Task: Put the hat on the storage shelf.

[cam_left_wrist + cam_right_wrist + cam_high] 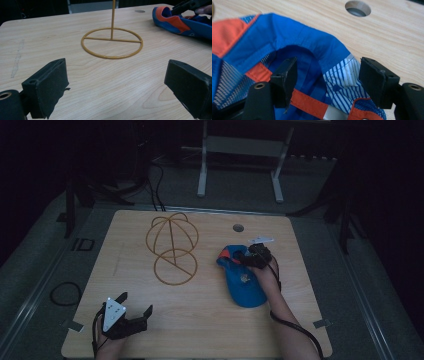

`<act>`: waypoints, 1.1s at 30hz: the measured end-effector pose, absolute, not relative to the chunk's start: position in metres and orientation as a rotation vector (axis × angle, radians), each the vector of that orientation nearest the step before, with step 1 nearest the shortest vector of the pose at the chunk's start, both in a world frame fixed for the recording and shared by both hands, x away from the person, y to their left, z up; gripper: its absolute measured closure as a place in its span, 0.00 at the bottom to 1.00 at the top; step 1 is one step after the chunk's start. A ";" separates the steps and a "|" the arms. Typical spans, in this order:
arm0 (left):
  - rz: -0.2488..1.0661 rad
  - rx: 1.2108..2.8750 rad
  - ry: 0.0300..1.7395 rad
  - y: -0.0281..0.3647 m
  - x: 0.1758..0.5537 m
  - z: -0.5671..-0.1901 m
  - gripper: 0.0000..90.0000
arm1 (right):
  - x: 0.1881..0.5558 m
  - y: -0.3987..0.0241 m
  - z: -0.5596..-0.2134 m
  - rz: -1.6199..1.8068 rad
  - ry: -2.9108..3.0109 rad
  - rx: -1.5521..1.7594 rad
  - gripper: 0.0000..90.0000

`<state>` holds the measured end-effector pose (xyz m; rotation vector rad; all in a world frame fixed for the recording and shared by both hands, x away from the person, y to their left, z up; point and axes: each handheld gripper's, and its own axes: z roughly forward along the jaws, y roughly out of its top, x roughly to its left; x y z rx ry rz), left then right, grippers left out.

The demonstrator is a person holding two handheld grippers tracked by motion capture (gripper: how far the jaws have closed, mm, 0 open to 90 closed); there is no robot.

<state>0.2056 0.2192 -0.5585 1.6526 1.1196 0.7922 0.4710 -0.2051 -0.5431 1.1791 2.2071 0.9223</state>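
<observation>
Now, high view: my right gripper (246,256) sits over the back end of the blue cap (243,282) at the right of the table (210,330); my left gripper (136,306) rests near the front left corner.
Left gripper view: my jaws stand wide apart, holding nothing, facing the yellow wire stand (112,42).
Right gripper view: my jaws straddle the cap's rear rim (312,35), unclenched, pads not pressing the cloth.

No legible text, label, brand, number or sign anywhere.
</observation>
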 end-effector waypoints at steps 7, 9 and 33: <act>0.786 1.643 1.131 0.220 0.206 -0.558 0.06 | 0.476 -0.203 -0.553 0.861 2.258 1.198 0.36; 0.783 1.641 1.131 0.221 0.206 -0.559 0.06 | 0.478 -0.203 -0.556 0.853 2.268 1.205 0.36; 0.778 1.652 1.145 0.220 0.207 -0.559 0.06 | 0.462 -0.195 -0.540 0.965 2.222 1.212 0.97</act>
